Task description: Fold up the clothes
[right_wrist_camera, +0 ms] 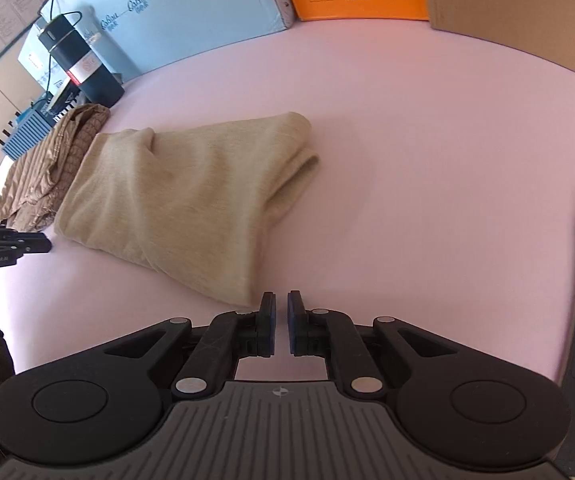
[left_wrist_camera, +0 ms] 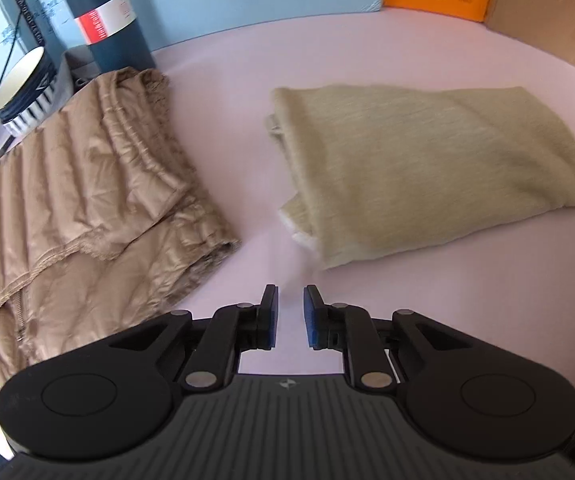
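Beige knit garment (right_wrist_camera: 191,196) lies centre-left of the right wrist frame on the pink surface (right_wrist_camera: 427,160), already folded into a compact bundle — judged done. Tan quilted jacket (left_wrist_camera: 83,208), left of the left wrist frame, looks unfolded — judged still left. Count: two garments, two grippers. Left gripper (left_wrist_camera: 290,300) and right gripper (right_wrist_camera: 281,300): jaws slightly parted, holding nothing.

The left gripper (left_wrist_camera: 290,300) was black, with blue pads (left_wrist_camera: 310,322) on the inner faces of both fingers. Silver rivets marked each linkage pivot. A ribbed grey housing behind the fingers bore a small cross-shaped emblem, flanked by two round black discs. The right gripper (right_wrist_camera: 281,304) was of identical build, blue pads (right_wrist_camera: 292,326) included.
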